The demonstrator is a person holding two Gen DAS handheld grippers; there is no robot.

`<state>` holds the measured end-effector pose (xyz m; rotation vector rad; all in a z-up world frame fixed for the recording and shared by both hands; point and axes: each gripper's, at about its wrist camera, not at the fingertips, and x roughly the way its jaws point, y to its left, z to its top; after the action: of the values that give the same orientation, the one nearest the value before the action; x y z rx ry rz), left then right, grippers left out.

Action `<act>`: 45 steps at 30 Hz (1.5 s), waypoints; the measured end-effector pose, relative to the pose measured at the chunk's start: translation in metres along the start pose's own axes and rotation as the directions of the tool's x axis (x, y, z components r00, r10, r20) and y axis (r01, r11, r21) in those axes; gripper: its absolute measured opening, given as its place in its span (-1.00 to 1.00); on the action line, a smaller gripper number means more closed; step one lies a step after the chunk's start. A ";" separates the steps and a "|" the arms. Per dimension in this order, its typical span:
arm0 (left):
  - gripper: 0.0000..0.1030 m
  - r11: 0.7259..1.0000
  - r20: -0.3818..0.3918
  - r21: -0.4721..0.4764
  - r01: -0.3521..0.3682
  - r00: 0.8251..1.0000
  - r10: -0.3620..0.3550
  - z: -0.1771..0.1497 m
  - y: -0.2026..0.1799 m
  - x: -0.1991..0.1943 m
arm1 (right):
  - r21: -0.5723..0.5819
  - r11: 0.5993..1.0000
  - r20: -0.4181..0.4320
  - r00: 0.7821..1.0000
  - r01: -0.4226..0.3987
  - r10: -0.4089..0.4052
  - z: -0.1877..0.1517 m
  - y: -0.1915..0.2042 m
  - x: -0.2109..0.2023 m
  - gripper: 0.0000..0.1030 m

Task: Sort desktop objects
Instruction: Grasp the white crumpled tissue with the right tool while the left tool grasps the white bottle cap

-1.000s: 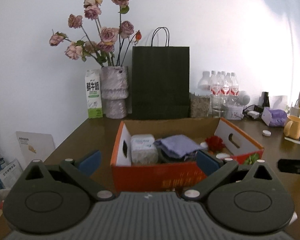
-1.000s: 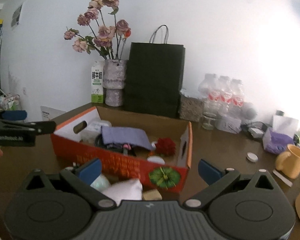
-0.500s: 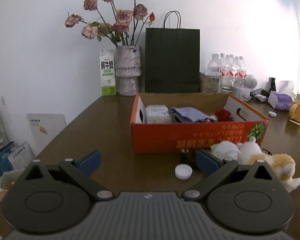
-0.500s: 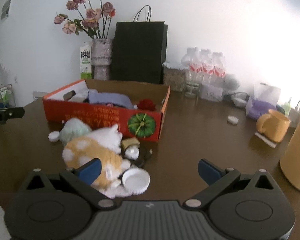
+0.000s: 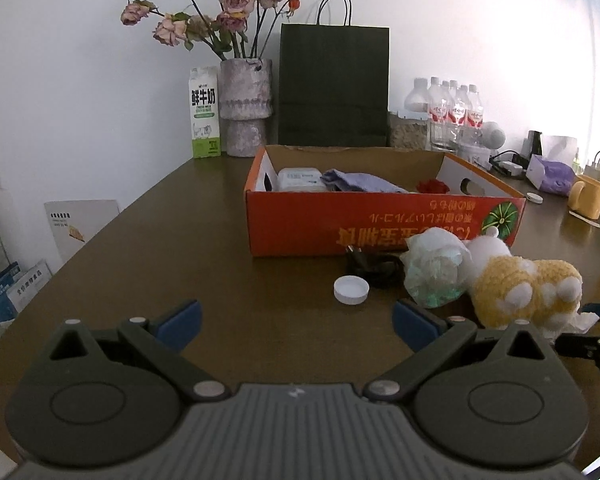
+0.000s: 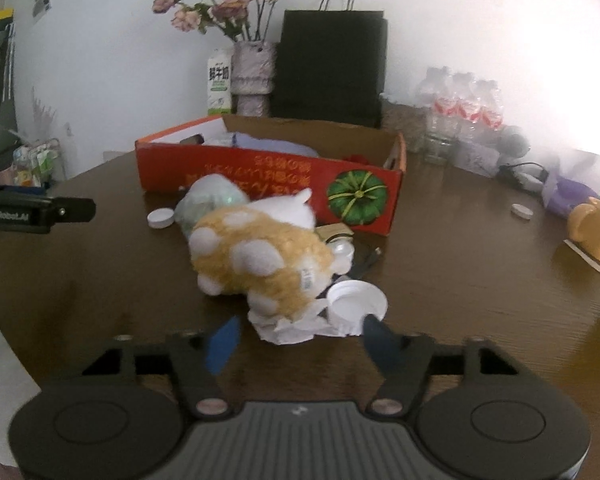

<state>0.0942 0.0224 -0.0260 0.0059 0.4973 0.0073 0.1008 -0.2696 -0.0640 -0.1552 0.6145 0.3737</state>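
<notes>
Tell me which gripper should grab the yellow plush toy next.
Right. The right gripper is open, with the plush toy just ahead between its fingers. The left gripper faces bare table, with the toy off to its right.

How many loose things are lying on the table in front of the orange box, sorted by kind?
White caps: 2, a small one and a larger one
Plush toys: 1
Crumpled plastic bags: 1
Black cables: 1
Crumpled tissues: 1
Total: 6. A few small bits behind the toy are too hidden to count.
</notes>
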 end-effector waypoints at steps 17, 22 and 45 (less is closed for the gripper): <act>1.00 1.000 0.010 -0.017 -0.001 1.000 0.002 0.000 0.002 -0.006 | -0.004 1.000 0.071 0.997 0.001 -0.001 0.006 -0.005 -0.022 -0.78; 1.00 1.000 0.010 -0.015 0.000 1.000 0.000 0.003 0.001 -0.003 | 0.012 0.999 0.104 0.994 0.035 -0.037 0.015 -0.015 -0.027 -0.79; 1.00 1.000 -0.062 0.017 -0.011 0.998 0.013 0.017 -0.015 0.056 | 0.092 0.991 0.156 0.982 0.094 -0.107 0.045 -0.057 0.003 -0.83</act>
<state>0.1517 0.0074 -0.0383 0.0251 0.5597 0.0151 0.1493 -0.3103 -0.0279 -0.0741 0.4602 0.2591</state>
